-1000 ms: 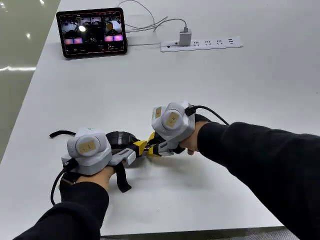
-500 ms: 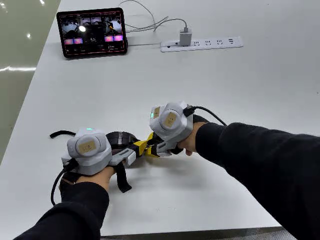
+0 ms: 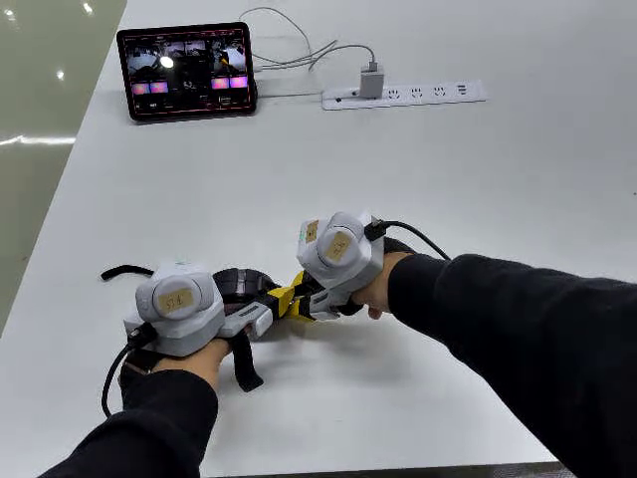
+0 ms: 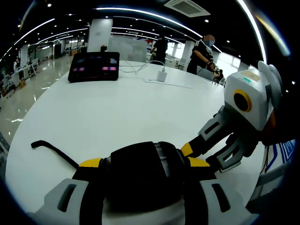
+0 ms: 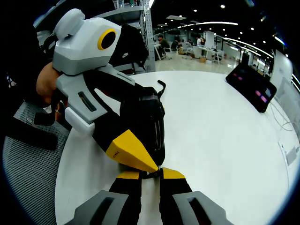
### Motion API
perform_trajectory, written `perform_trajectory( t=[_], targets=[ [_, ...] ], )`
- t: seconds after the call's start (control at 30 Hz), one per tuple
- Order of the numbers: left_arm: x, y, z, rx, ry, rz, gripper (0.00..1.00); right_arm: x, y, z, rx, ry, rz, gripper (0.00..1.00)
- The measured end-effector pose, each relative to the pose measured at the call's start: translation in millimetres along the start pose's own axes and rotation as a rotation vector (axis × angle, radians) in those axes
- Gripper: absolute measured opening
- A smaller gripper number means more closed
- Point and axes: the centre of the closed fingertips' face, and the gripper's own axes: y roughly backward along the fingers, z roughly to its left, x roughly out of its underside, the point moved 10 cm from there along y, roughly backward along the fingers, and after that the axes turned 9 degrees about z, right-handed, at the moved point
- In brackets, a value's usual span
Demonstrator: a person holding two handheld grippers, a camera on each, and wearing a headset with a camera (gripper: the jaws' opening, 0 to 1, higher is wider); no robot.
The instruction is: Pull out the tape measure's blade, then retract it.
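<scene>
Tape measure [image 4: 145, 183]: black case lying at the near left of the worktop [image 3: 418, 179].

Left gripper view: left gripper [image 4: 145, 164] jaws clamp the case by its sides, a yellow tip on either flank. A black strap [image 4: 49, 149] trails off to the left.

Right gripper view: right gripper [image 5: 151, 174] jaws are almost together, pinching a small dark end tab [image 5: 151, 176] at the case's mouth.

Head view: the two grippers meet tip to tip, and the pinch is too small to make out. Tablet [image 3: 187, 70] and power strip [image 3: 403, 93] lie at the far edge, well apart from the work.
</scene>
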Motion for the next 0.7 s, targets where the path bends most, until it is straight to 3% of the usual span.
perform_trajectory(
  t=[0.7],
  targets=[
    [0.0,-0.7,-2.3,-0.012,-0.007,0.010,0.66,-0.8,-1.0,0.2,0.013,0.008,0.011,0.12]
  ],
)
